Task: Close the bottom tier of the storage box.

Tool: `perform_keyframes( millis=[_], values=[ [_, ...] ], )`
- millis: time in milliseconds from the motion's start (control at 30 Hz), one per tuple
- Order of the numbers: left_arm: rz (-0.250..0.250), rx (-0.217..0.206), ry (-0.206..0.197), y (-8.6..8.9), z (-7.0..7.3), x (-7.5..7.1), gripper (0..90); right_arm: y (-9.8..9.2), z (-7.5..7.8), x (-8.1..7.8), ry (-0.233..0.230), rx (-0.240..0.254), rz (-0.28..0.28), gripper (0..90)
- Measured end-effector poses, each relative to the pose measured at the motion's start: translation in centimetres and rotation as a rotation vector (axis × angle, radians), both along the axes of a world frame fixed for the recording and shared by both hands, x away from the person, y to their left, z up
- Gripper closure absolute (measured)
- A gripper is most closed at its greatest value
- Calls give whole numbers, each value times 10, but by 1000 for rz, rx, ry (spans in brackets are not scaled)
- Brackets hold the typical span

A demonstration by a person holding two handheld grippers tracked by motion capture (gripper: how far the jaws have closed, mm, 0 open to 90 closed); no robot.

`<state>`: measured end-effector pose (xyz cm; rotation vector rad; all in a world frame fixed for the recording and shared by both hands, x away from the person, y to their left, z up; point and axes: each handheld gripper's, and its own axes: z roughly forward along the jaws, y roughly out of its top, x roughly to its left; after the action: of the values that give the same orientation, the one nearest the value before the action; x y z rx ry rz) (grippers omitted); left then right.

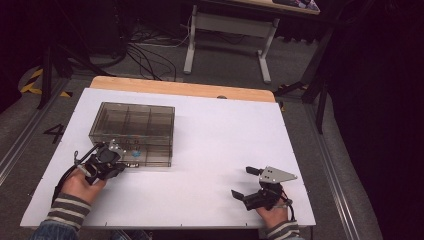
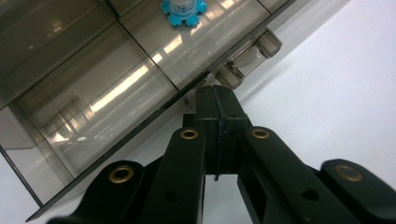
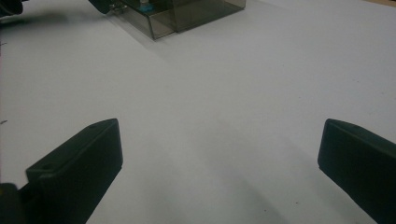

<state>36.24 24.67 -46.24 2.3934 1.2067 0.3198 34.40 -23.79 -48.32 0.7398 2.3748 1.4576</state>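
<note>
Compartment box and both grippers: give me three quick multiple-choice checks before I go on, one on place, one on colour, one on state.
1. Where does the compartment box stand on the table?
A. On the left half, just ahead of the left gripper
B. At the right edge, beside the right gripper
C. Against the near edge, between the hands

2. What colour is the small toothed part inside the box?
A. Red
B. Blue
C. Yellow

3. How do the jaws of the two grippers stand?
A. Both wide apart
B. Left wide apart, right closed
C. Left closed together, right wide apart

Answers:
1 A, the high view shows the box on the left half with the left gripper at its near side.
2 B, the left gripper view shows it bright blue through the clear lid.
3 C, each gripper's own view shows it: left tips meet, right jaws stand far apart over bare table.
</note>
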Motion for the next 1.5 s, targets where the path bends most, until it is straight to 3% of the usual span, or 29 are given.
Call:
perform_keyframes(
  millis=[600,1000,1500],
  values=[
    [37,-23,-45,2,-2,9,895,0,0,0,1,-3,0,6],
    [65,-67,-82,2,-3,13,895,0,0,0,1,-3,0,6],
    [93,-78,-110,1,-5,20,895,0,0,0,-2,-5,1,6]
  ],
)
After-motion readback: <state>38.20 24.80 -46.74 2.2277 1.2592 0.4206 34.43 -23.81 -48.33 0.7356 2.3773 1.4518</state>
